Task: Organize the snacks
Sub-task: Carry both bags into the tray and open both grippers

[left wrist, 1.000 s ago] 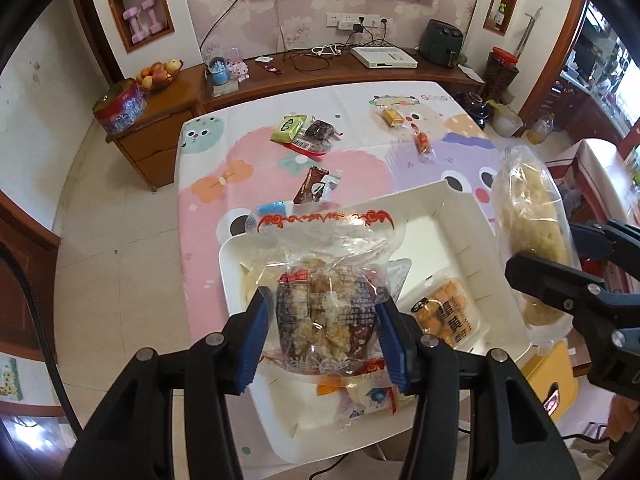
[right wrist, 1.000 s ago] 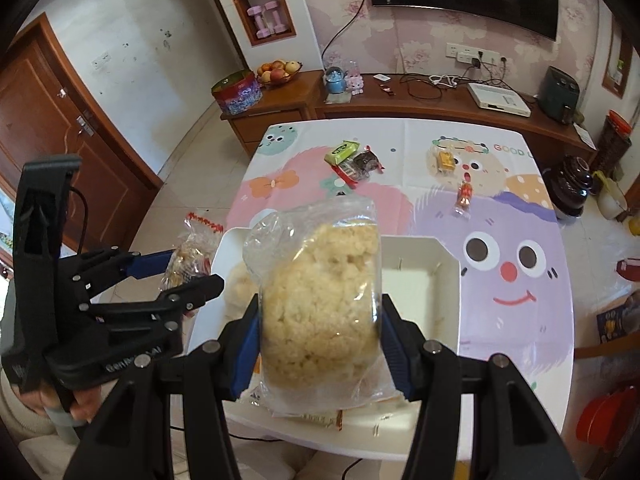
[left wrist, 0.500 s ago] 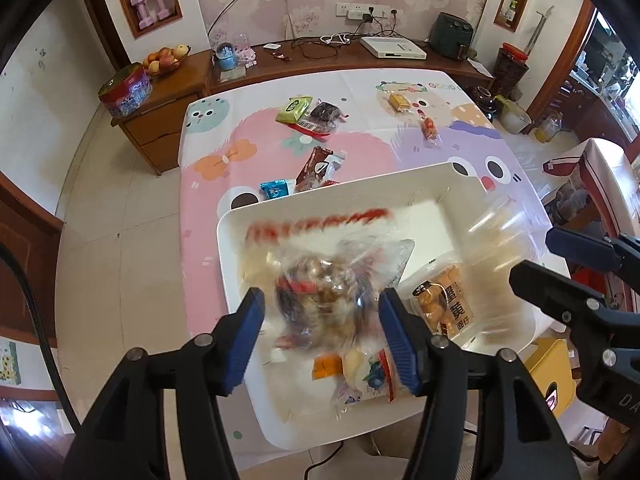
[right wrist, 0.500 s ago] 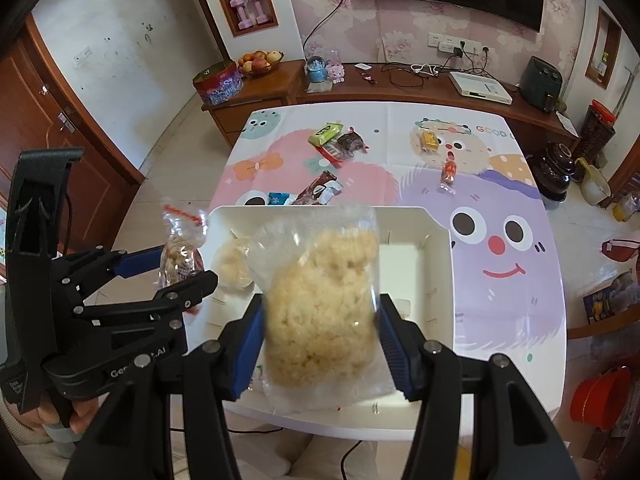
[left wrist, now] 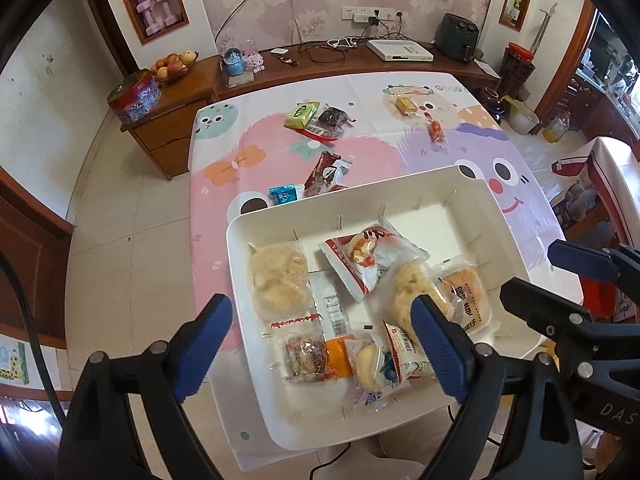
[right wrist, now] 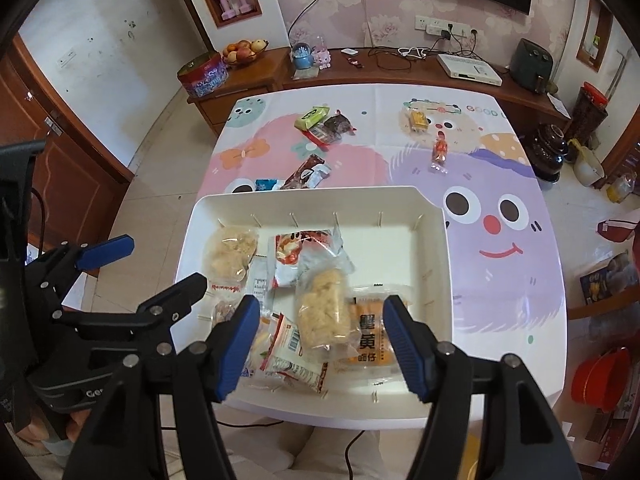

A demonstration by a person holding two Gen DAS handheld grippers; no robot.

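A white tray [left wrist: 472,188] [right wrist: 444,248] sits at the table's near edge with several snack packs in it. A clear bag of dark nut brittle [left wrist: 306,354] lies at the tray's near left. A clear bag of pale puffed rice [right wrist: 324,312] [left wrist: 408,292] lies in the tray's middle. My left gripper [left wrist: 320,340] is open and empty above the tray's near left; it also shows in the right wrist view [right wrist: 156,264]. My right gripper [right wrist: 318,340] is open and empty above the rice bag; it also shows in the left wrist view [left wrist: 560,276].
Loose snacks lie on the cartoon tablecloth beyond the tray: a brown wrapper [left wrist: 326,174], a small blue pack [left wrist: 284,194], a green pack [left wrist: 302,114], a yellow pack [left wrist: 406,105], an orange candy [left wrist: 436,132]. A wooden sideboard [left wrist: 320,68] stands behind the table.
Both grippers have opened and let go. The nut brittle bag and the puffed rice bag have dropped into the tray. Both grippers have pulled up and back.
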